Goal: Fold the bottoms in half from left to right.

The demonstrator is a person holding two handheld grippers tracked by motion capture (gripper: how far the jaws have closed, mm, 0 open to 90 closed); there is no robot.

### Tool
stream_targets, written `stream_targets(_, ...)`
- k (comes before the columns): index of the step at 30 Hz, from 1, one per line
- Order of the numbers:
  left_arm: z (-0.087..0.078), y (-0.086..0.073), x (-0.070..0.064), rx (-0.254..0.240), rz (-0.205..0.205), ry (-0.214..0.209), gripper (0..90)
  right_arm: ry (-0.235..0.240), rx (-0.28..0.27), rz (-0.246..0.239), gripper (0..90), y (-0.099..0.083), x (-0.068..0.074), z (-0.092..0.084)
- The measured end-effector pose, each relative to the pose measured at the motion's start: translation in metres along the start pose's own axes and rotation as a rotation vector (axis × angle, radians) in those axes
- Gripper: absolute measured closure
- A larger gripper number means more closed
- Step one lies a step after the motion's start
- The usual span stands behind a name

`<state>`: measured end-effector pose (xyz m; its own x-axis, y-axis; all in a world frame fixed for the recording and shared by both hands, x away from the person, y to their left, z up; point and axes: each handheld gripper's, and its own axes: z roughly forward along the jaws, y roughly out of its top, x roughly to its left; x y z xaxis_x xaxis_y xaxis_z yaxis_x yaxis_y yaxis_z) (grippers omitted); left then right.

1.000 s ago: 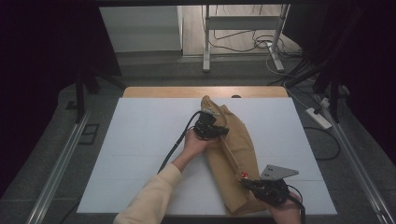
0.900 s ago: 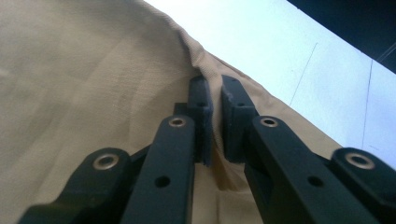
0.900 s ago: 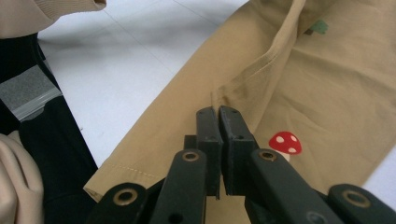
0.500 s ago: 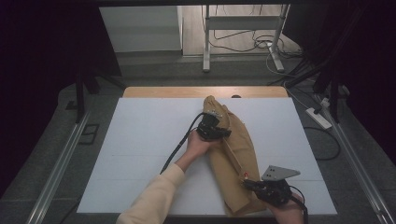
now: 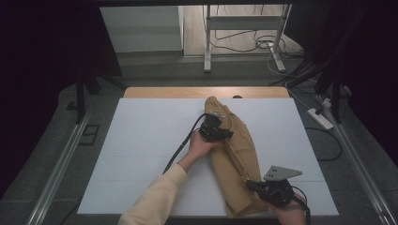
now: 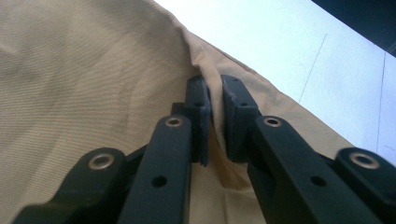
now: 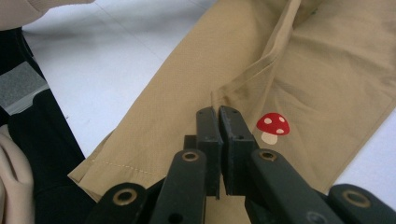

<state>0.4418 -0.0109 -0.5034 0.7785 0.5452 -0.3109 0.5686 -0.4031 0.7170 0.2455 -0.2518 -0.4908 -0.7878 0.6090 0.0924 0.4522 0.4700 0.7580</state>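
No readable text; mushroom emblem [image 7: 272, 127] on tan garment [image 7: 327, 84]

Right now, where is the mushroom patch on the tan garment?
In the right gripper view, the red mushroom patch sits on the tan garment, just right of the right gripper.

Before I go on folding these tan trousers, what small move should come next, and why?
Probably lift both grippers together and carry the fabric over. The left gripper and right gripper each pinch a fold of the trousers, which lie flat on the table.
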Motion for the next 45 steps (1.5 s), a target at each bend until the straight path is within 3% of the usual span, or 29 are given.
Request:
stream_targets(8,0.0,0.0,-0.002,-0.008,0.003,-0.005,78.4,-0.007,0.015,-0.007,86.7,-0.001,0.0,0.0)
stream_targets(11,-0.002,0.0,-0.005,-0.03,0.017,0.03,64.1,-0.011,0.021,-0.001,86.0,-0.003,-0.001,-0.001)
stream_targets(12,-0.004,0.0,-0.006,-0.041,0.019,0.038,50.7,-0.012,0.025,-0.003,75.0,-0.004,-0.001,-0.002)
stream_targets(13,-0.006,-0.001,-0.006,-0.046,0.015,0.041,50.7,-0.012,0.025,-0.003,75.0,-0.004,-0.001,-0.002)
stream_targets(15,-0.011,-0.002,-0.005,-0.056,0.011,0.045,44.3,-0.054,0.01,-0.008,60.0,-0.004,0.0,-0.002)
stream_targets(17,-0.016,-0.004,-0.004,-0.057,0.011,0.049,40.4,-0.084,-0.003,-0.001,51.8,-0.005,0.0,-0.003)
stream_targets(20,-0.022,-0.007,-0.004,-0.065,0.013,0.044,38.2,-0.105,-0.014,0.015,45.2,-0.004,-0.003,-0.003)
stream_targets(32,-0.04,-0.012,-0.007,-0.074,0.035,0.043,34.1,-0.107,-0.028,0.027,41.6,0.006,-0.009,0.002)
stream_targets(45,-0.06,-0.035,-0.007,-0.05,0.056,0.04,34.9,-0.134,0.016,0.069,41.8,0.019,-0.042,0.024)
